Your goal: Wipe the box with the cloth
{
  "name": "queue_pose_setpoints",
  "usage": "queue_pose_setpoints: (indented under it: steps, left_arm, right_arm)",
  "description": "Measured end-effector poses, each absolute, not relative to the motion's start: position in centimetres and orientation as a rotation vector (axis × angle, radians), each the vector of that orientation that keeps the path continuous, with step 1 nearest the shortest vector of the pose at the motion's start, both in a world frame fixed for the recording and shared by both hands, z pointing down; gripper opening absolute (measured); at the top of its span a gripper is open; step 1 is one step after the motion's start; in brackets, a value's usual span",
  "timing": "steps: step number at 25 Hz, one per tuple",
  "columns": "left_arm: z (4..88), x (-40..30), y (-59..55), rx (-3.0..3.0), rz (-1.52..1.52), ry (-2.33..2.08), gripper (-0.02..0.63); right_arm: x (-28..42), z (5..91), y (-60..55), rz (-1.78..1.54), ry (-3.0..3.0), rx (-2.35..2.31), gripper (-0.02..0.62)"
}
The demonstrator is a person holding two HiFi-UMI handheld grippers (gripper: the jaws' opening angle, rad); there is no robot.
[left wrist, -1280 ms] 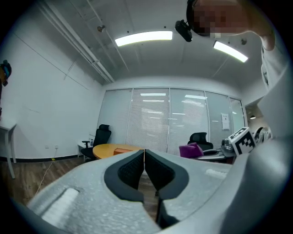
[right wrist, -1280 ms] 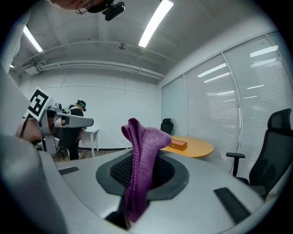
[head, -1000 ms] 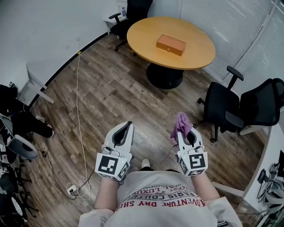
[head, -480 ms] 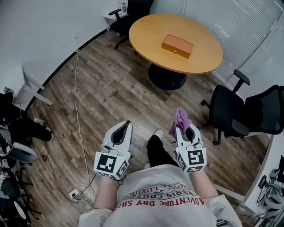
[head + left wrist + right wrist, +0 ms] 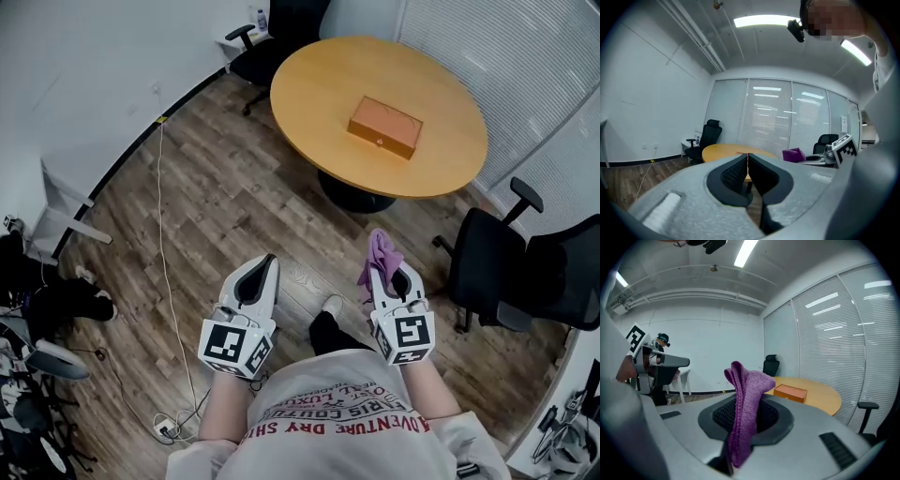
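An orange box (image 5: 385, 126) lies near the middle of the round wooden table (image 5: 319, 75) at the far side of the room; the right gripper view also catches the box (image 5: 790, 392). My right gripper (image 5: 383, 272) is shut on a purple cloth (image 5: 380, 255), which sticks up between its jaws as a folded cloth (image 5: 744, 404). My left gripper (image 5: 262, 275) is shut with nothing in it, jaws pressed together (image 5: 747, 169). Both grippers hang over the wooden floor, well short of the table.
Black office chairs stand at the right (image 5: 520, 267) and behind the table (image 5: 272, 42). A yellow cable (image 5: 161, 216) runs across the floor at the left, past a white desk leg (image 5: 58, 220). My leg and shoe (image 5: 328, 314) show between the grippers.
The view has closed in on the table, and the box sits lower and nearer. Both grippers keep their hold and pose. A leg stepped forward between them.
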State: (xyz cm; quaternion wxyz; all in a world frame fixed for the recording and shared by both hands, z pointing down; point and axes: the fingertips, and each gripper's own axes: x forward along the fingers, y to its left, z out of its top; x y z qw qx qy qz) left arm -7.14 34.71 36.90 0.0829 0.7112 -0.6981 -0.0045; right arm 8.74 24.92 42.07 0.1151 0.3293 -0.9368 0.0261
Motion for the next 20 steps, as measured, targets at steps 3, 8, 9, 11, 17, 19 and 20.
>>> queue_pose_setpoints:
  steps: [3, 8, 9, 11, 17, 19, 20]
  left_arm:
    - [35.9, -8.2, 28.8, 2.154, -0.004, -2.069, 0.014]
    - [33.9, -9.5, 20.7, 2.223, -0.014, -2.048, 0.014]
    - [34.0, -9.6, 19.6, 2.224, -0.015, -2.044, 0.014]
    - [34.3, -9.9, 17.4, 2.214, -0.023, -2.036, 0.014]
    - [34.3, -10.4, 12.0, 2.238, -0.034, -1.976, 0.014]
    - [34.9, -10.9, 10.3, 2.236, -0.020, -1.962, 0.014]
    - [35.3, -11.1, 9.4, 2.228, -0.015, -1.954, 0.014]
  right_arm:
    - [7.4, 41.0, 19.6, 0.073, -2.752, 0.976, 0.077]
    - [5.2, 40.5, 12.3, 0.064, -2.748, 0.978, 0.077]
    - [5.1, 40.6, 11.3, 0.062, -2.743, 0.977, 0.077]
    - [5.3, 40.9, 9.4, 0.058, -2.731, 0.983, 0.076]
    - [5.6, 41.2, 5.0, 0.079, -2.679, 1.037, 0.077]
    - [5.7, 41.8, 3.8, 0.086, -2.658, 1.052, 0.077]
    - [5.7, 42.2, 3.0, 0.096, -2.649, 1.058, 0.077]
